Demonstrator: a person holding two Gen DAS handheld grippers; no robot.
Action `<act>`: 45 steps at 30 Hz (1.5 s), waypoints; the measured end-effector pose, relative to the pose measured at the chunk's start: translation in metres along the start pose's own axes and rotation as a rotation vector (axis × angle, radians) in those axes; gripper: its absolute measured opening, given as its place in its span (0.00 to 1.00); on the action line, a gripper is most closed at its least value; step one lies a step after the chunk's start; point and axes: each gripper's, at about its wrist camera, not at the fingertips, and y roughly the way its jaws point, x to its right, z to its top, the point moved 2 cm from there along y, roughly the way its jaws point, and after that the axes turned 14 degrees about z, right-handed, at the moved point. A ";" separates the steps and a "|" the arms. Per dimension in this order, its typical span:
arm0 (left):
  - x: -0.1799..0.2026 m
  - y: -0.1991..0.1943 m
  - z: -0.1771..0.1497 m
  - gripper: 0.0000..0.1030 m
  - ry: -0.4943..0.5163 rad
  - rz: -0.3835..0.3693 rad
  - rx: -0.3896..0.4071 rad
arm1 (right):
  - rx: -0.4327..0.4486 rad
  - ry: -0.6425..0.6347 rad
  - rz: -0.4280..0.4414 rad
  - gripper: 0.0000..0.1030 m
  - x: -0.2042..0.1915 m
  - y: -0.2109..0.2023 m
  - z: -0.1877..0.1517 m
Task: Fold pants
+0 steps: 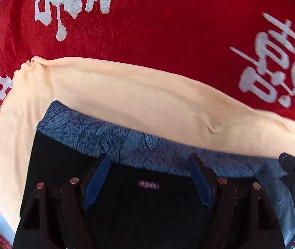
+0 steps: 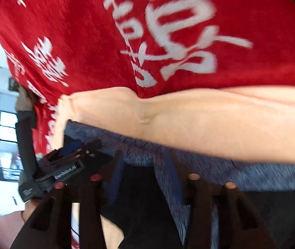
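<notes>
"GenRobot.AI" on left hand-held gripper (image 2: 79, 152); white characters on red cloth (image 2: 85, 41) unreadable.

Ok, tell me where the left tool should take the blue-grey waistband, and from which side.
Probably pinch the blue-grey waistband at its exposed upper edge, just ahead of the open left tool. Come from above, over the black fabric: the band lies flat on the peach cloth, its edge free.

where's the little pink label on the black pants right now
In the left wrist view, the small pink label sits low in the centre on the black pants, between the left gripper's two blue fingers, just below the blue-grey waistband.
</notes>
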 end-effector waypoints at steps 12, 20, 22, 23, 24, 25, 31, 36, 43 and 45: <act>0.074 -0.086 -0.114 0.76 0.320 -0.239 -0.059 | 0.160 0.235 -0.070 0.53 0.029 -0.112 -0.167; 0.162 -0.124 -0.181 0.76 0.471 -0.473 -0.095 | 0.319 0.432 -0.215 0.54 0.058 -0.174 -0.306; 0.180 -0.130 -0.194 0.76 0.497 -0.486 -0.100 | 0.351 0.478 -0.264 0.54 0.067 -0.189 -0.335; 0.189 -0.134 -0.199 0.76 0.504 -0.494 -0.104 | 0.364 0.500 -0.285 0.54 0.073 -0.195 -0.347; 0.196 -0.135 -0.203 0.76 0.512 -0.506 -0.109 | 0.375 0.523 -0.304 0.54 0.079 -0.201 -0.358; 0.200 -0.136 -0.204 0.76 0.520 -0.515 -0.111 | 0.384 0.542 -0.313 0.54 0.085 -0.207 -0.367; 0.234 -0.130 -0.214 0.76 0.564 -0.495 -0.129 | 0.419 0.633 -0.318 0.54 0.126 -0.224 -0.401; 0.257 -0.128 -0.219 0.76 0.579 -0.489 -0.154 | 0.419 0.645 -0.215 0.54 0.156 -0.229 -0.407; 0.284 -0.121 -0.220 0.76 0.569 -0.497 -0.214 | 0.330 0.700 0.038 0.07 0.173 -0.227 -0.398; 0.288 -0.124 -0.221 0.64 0.567 -0.473 -0.209 | 0.354 0.679 0.067 0.07 0.168 -0.241 -0.391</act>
